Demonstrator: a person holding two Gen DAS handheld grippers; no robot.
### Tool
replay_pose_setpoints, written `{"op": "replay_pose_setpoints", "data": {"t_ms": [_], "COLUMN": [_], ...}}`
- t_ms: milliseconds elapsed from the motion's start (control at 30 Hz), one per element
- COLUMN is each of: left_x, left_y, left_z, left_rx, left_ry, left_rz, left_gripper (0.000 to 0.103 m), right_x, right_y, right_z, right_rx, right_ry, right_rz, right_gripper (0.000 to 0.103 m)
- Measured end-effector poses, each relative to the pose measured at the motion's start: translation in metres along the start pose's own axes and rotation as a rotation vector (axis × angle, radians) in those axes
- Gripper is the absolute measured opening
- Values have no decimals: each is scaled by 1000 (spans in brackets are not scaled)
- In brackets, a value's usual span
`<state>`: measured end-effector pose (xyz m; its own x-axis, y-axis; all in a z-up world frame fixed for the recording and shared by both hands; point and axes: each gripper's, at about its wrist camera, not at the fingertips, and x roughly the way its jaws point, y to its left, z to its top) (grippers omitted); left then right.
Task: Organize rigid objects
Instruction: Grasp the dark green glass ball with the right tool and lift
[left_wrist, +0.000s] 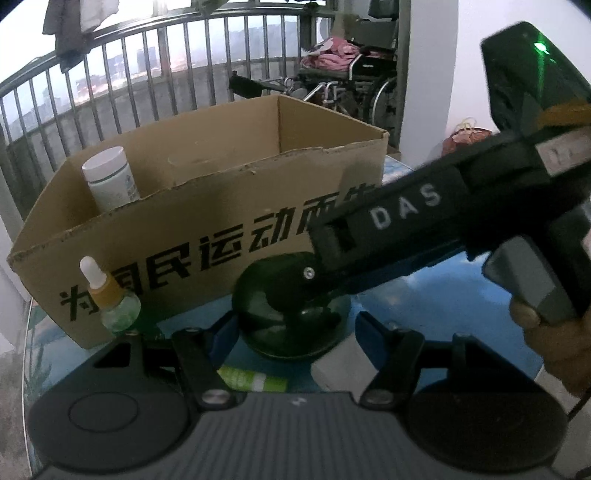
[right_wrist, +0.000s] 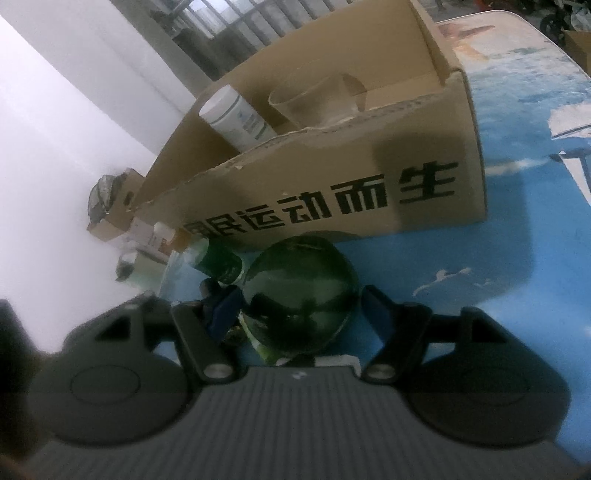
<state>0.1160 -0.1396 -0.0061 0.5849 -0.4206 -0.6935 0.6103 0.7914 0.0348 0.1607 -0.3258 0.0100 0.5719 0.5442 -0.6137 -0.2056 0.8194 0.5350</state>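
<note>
A: Your biggest thing is the cardboard box (left_wrist: 207, 206), open-topped on the blue printed table (right_wrist: 517, 258). What's inside?

B: A white bottle (left_wrist: 109, 177) stands upright in your box's left end, and a clear cup (right_wrist: 314, 99) sits beside it.

A: And the dark green glass dome (right_wrist: 303, 295)?

B: It rests on the table just in front of the box's printed wall. Your right gripper (right_wrist: 299, 314) straddles it, fingers spread, though contact is unclear. Your left gripper (left_wrist: 291, 332) stands released, dome between its fingers, not pressed.

A: Smaller things?

B: A dropper bottle (left_wrist: 110, 295) stands by the box's front left corner.
</note>
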Motion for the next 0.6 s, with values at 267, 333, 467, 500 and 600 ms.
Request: {"op": "replay_pose_setpoints", "data": {"t_ms": [267,333,467,500,600], "left_x": [15,17,18,18,18], "left_y": [6,7,8,7,6], "left_z": [4,5,5,5,4], "left_rx": [-36,-41,-45,-46,-48], "left_ry": [45,46,45,44,42], "left_rz": [-10,-11,-8,-6,-2], "left_gripper": [74,76,76,77,76], "right_x": [4,6,10,10,11], "right_y": [-3,-3,-2,-1,0], "right_z": [0,0,0,0,-1], "right_rx": [8,11,11,9,-1], "right_ry": [12,14,18,19,20], "right_rz": [9,13,14,13,7], "right_gripper": [73,73,75,75,77]}}
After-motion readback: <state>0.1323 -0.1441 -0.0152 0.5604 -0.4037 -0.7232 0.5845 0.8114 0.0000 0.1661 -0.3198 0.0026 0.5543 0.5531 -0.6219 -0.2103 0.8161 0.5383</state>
